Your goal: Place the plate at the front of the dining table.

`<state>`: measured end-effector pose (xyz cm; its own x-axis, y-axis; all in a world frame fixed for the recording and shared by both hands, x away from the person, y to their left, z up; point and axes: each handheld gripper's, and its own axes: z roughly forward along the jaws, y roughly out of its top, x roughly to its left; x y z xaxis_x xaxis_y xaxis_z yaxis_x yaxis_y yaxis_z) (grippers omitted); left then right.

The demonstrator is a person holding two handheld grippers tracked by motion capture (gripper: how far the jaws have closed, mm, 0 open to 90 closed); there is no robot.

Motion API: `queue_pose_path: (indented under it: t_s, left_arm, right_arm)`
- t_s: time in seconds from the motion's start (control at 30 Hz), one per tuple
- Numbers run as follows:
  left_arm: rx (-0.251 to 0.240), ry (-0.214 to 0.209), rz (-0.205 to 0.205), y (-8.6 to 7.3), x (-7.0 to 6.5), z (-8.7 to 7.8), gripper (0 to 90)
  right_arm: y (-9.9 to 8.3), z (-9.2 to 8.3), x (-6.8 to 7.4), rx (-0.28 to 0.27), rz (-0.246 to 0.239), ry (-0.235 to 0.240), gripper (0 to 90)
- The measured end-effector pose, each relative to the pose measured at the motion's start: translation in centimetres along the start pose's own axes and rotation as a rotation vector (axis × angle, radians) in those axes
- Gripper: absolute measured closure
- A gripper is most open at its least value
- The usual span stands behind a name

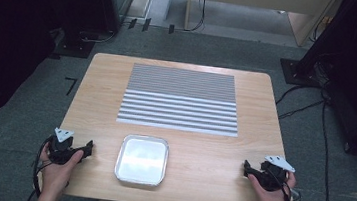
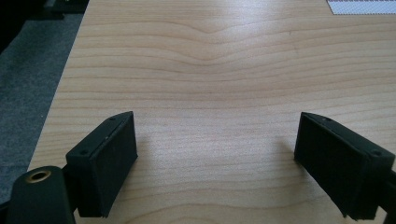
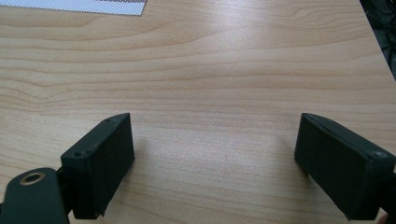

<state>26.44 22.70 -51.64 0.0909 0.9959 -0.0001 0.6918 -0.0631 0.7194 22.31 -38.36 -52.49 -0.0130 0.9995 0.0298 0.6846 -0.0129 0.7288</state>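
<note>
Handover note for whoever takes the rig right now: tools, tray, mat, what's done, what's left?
Left tool: jaws open, nothing between them, resting at the near left of the table.
Right tool: jaws open, nothing between them, at the near right.
Metal tray: near edge, midway between the two tools, nothing in it, untouched.
Striped mat: flat beyond the tray, nothing on it.
Done: nothing visible so far.
Left: everything; neither tool has reached the tray or the mat.
</note>
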Motion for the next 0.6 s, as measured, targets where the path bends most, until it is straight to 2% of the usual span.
queue_pose_path:
  t_s: [0.13,0.2,0.3,0.33,0.43,0.53,0.6]
  left_arm:
    - [0.007,0.002,0.0,0.0,0.0,-0.1,12.7]
    - [0.014,0.007,-0.018,0.0,-0.1,-0.2,12.9]
    - [-0.006,-0.031,-0.057,0.3,0.0,-0.8,12.9]
    - [-0.017,-0.032,-0.059,0.4,-0.1,-0.9,12.9]
    - [-0.041,-0.038,-0.06,0.7,-0.5,-1.5,12.9]
    - [-0.044,-0.064,-0.062,0.7,-1.0,-1.9,13.0]
    - [-0.049,-0.075,-0.057,0.8,-1.4,-2.2,12.9]
  right_arm:
    - [0.0,0.0,0.0,0.0,0.002,-0.003,11.3]
    - [0.0,0.0,0.1,0.001,0.004,-0.005,11.3]
    - [0.0,0.0,0.1,-0.006,0.012,-0.015,13.1]
    - [0.0,-0.1,0.5,-0.017,0.009,-0.046,14.4]
    - [0.1,-0.3,0.9,-0.033,0.006,-0.065,16.8]
    - [0.5,-0.9,1.8,-0.072,0.012,-0.069,19.3]
    - [0.5,-1.1,2.1,-0.08,0.008,-0.068,19.5]
